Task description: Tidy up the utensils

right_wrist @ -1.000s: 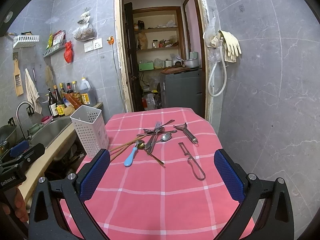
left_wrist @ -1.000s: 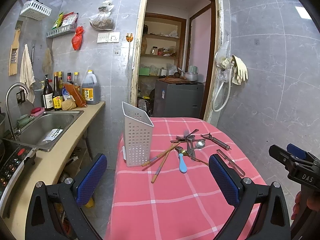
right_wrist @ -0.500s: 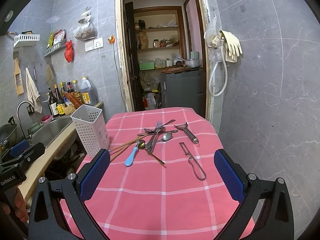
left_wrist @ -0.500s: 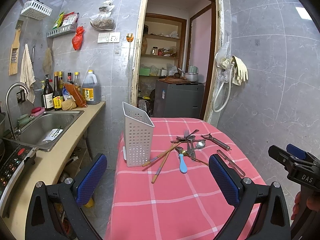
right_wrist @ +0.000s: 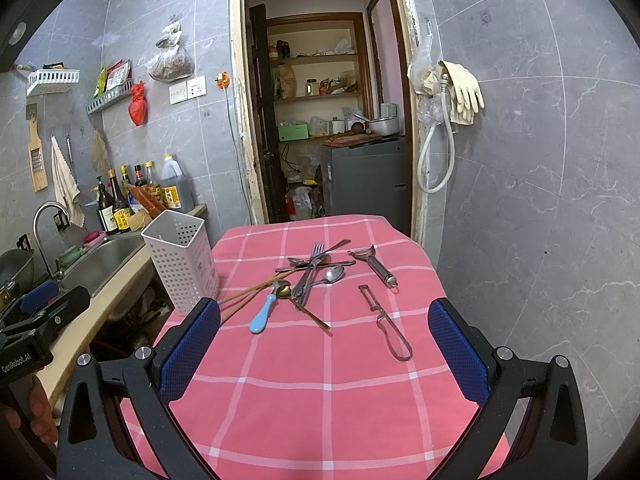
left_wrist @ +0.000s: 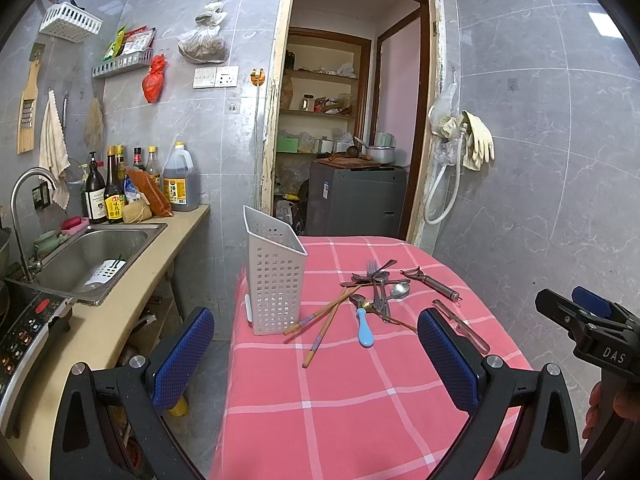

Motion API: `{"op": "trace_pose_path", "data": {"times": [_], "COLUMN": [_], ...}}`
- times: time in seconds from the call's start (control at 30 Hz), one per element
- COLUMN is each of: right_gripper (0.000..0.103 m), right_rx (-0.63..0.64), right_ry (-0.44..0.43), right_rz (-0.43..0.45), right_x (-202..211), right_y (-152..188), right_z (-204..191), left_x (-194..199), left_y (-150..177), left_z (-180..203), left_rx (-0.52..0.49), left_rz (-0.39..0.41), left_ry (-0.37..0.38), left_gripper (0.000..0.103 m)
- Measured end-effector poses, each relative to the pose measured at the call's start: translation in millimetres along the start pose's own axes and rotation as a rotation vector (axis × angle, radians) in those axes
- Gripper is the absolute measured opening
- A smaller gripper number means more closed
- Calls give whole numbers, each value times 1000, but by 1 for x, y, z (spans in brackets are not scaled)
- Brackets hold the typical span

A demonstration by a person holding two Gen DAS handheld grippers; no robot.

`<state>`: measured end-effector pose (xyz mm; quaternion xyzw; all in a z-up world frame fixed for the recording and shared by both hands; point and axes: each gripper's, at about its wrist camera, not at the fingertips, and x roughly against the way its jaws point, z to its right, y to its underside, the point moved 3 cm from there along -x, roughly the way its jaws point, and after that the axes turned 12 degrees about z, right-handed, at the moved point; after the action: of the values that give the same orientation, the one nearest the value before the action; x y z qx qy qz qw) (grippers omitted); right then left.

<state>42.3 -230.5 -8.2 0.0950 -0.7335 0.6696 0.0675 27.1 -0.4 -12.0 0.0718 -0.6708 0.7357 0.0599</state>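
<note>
Your left gripper [left_wrist: 316, 354] is spread wide and empty above the near end of the pink checked tablecloth [left_wrist: 340, 400]. Ahead and slightly left of it stands the white perforated holder [left_wrist: 274, 280]. Ahead of both grippers lies the utensil pile [right_wrist: 310, 276], with chopsticks [left_wrist: 320, 316] and a blue-handled spoon [right_wrist: 264, 312]. Your right gripper [right_wrist: 324, 350] is likewise spread wide and empty; two peelers [right_wrist: 384, 320] lie ahead-right.
</note>
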Motion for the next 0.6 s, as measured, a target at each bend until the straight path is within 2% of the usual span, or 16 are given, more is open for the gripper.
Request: {"op": "trace_pose_path", "data": {"times": [0.6], "right_gripper": [102], "right_rx": [0], "right_ry": [-1], "right_rz": [0], "right_x": [0], "right_y": [-1], "right_z": [2], "left_x": [0], "left_y": [0], "left_z": [-1], "left_rx": [0], "left_rz": [-1], "left_ry": [1], "left_gripper": [102]}}
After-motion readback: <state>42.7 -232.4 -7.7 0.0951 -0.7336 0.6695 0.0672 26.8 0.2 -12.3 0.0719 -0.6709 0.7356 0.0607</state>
